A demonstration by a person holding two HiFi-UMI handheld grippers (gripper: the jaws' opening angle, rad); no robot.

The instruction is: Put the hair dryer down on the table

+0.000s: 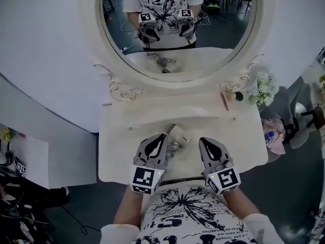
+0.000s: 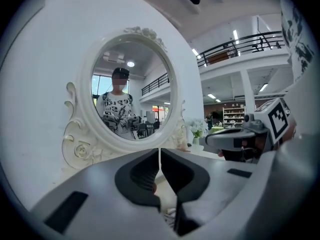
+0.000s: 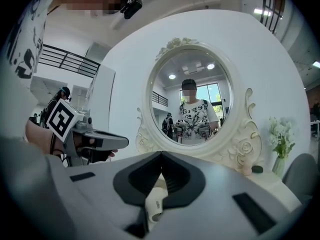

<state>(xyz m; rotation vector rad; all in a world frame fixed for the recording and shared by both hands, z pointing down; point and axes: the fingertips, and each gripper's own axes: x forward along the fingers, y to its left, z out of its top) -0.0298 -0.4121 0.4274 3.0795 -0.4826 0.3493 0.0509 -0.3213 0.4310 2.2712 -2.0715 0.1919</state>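
Over the table [image 1: 119, 136], left claw [image 1: 163, 136] and right claw [image 1: 202, 140] level, closed

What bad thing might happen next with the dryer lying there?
The dryer lies between the left gripper and the right gripper, both shut; a careless swing might knock it along the table or off it. Its cord is bunched by the left gripper and might snag, dragging the dryer.

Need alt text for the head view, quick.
A white hair dryer lies on the white vanity table between the left gripper and right gripper, both shut and empty. An oval mirror stands behind it.
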